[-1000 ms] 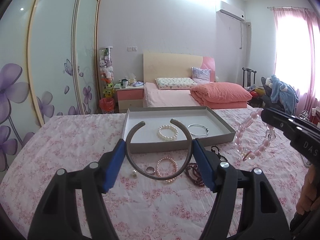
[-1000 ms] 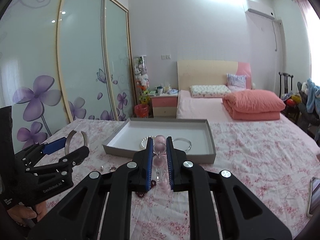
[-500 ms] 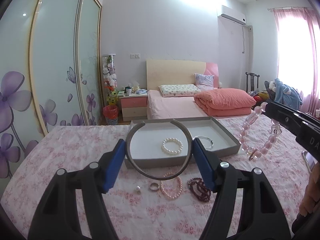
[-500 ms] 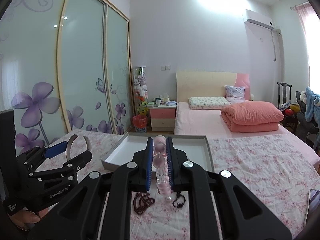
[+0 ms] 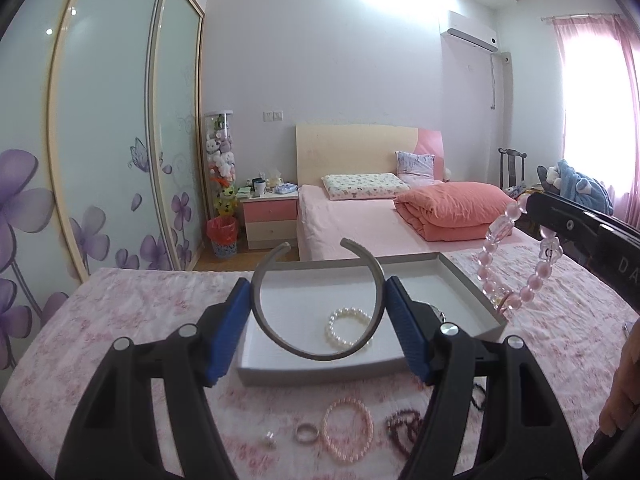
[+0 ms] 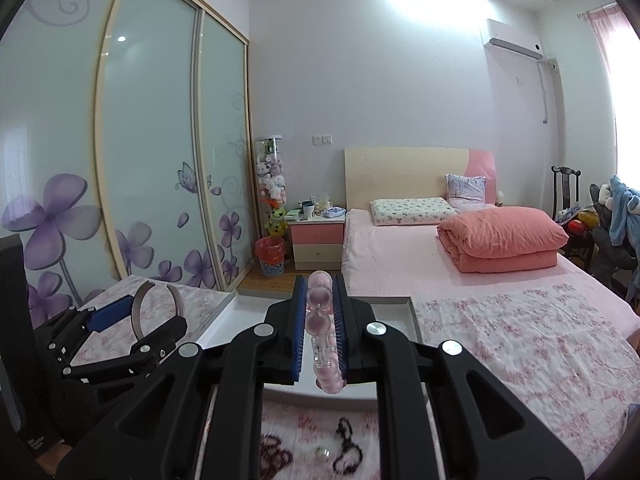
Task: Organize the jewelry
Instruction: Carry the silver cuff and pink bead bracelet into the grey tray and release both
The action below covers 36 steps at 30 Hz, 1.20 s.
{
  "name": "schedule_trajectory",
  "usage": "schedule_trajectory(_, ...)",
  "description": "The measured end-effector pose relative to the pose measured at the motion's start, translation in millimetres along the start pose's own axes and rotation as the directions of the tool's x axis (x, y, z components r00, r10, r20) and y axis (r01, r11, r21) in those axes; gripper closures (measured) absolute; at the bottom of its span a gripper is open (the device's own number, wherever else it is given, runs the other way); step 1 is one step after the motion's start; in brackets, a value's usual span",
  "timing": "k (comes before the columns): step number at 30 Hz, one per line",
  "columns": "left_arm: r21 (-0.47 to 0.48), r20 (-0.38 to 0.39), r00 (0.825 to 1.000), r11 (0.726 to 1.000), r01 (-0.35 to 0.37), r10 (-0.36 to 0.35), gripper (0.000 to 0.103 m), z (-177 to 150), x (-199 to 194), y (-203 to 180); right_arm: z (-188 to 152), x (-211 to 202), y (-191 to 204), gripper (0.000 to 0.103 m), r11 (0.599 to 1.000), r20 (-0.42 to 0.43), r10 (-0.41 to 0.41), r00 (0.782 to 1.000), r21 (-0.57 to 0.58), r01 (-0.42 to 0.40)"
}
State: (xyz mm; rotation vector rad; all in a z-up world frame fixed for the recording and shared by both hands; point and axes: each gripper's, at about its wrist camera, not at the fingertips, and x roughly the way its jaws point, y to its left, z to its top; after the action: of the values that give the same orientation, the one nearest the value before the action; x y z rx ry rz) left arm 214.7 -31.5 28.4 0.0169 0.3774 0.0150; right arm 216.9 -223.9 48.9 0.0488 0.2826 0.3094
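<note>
Left gripper (image 5: 318,314) aimed slightly down, blue pads pressed on open grey bangle (image 5: 316,350), held above grey tray (image 5: 472,284). Right gripper (image 6: 318,320) nearly closed, pinching pink bead bracelet (image 6: 320,320). Below jaws on floral bedspread (image 5: 140,320): pink pearl bracelet (image 5: 348,428), ring (image 5: 306,434), dark beads (image 5: 404,428).

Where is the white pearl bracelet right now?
In the left wrist view, the white pearl bracelet lies inside the open box, seen through the grey bangle that the left gripper holds.
</note>
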Motion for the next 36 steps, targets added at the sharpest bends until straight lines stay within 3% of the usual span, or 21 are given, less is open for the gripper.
schedule_trajectory(12,-0.045,-0.093,0.995,0.999,0.014,-0.018,0.037,8.0,96.1,6.5,-12.1,95.9,-19.4,0.089,0.999,-0.111,0.013,0.994,0.042,-0.009)
schedule_trajectory(21,-0.032,-0.194,0.98,0.999,0.033,-0.039,0.036,-0.8,137.9,2.1,-30.6,131.1,-28.5,0.089,0.994,-0.217,0.047,0.975,0.108,-0.024)
schedule_trajectory(23,-0.039,-0.199,0.979,0.999,0.033,-0.04,0.036,-1.9,141.6,5.4,-29.8,132.0,-34.1,0.086,0.991,-0.219,0.049,0.975,0.135,-0.02)
schedule_trajectory(25,-0.04,-0.181,0.982,0.998,0.042,-0.049,0.036,-0.9,140.8,7.0,-28.4,131.6,-36.7,0.074,0.988,-0.221,0.056,0.974,0.151,-0.022)
schedule_trajectory(26,-0.036,-0.175,0.984,0.999,0.041,-0.046,0.036,0.3,140.1,7.8,-27.6,129.6,-38.0,0.072,0.989,-0.216,0.049,0.975,0.15,-0.016)
schedule_trajectory(36,-0.055,-0.129,0.992,0.998,-0.024,0.016,0.035,8.5,100.3,42.7,-25.1,95.7,-42.3,0.072,0.991,-0.218,0.023,0.976,0.132,0.007)
